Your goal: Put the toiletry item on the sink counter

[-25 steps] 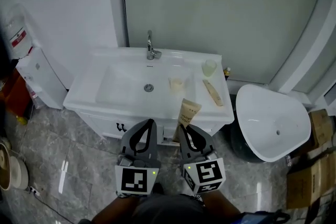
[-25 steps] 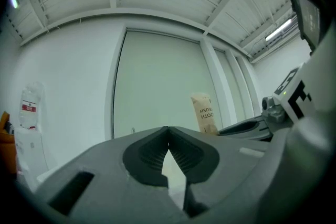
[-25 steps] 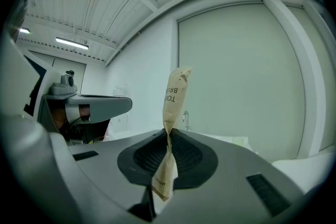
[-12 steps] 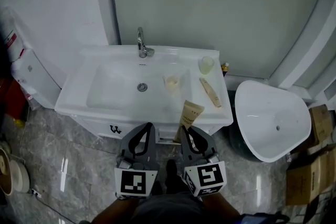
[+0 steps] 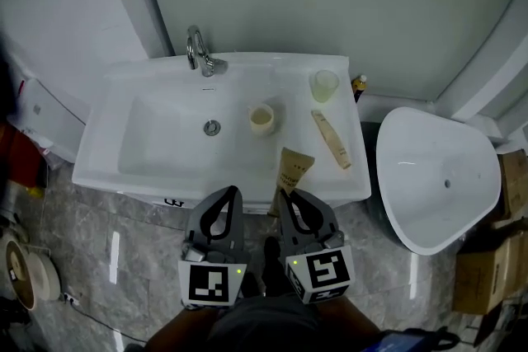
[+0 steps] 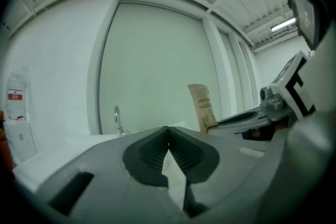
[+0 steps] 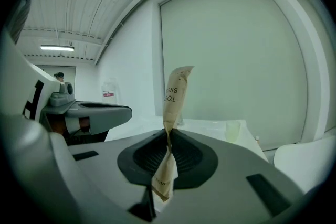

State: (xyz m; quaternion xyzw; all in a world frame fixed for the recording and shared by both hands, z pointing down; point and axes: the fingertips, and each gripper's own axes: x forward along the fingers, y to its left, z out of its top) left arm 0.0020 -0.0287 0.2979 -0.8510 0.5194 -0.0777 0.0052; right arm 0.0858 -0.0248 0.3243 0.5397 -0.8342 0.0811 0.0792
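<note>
Paper toothbrush packet (image 5: pixel 294 169) is pinched by its lower end in the right gripper (image 5: pixel 283 195). The jaws are clamped on it, and the packet sticks up and forward past the tips. In the right gripper view the packet (image 7: pixel 175 93) runs up out of the closed jaws of the right gripper (image 7: pixel 168 136), creased where they bite and leaning slightly right at the top.

From the head view it sits over the front edge of the sink counter (image 5: pixel 330 181), right of the basin (image 5: pixel 165 140) — can't tell if it touches the counter.

Left gripper (image 5: pixel 233 194) is just beside the right one, level with it, below the counter's front edge. Its jaws are pressed together with nothing between them (image 6: pixel 168 131), and the packet shows off to its right.

On the counter:
- A second flat brown packet (image 5: pixel 331 138) lies beyond the held one, apart from it.
- A translucent cup (image 5: pixel 324 85) stands near the back right corner.
- A small cup (image 5: pixel 262 118) sits by the drain (image 5: pixel 212 127).
- The faucet (image 5: pixel 198 53) is at the back.

White toilet (image 5: pixel 437 177) is right of the counter — grey tile floor (image 5: pixel 124 260) below.
</note>
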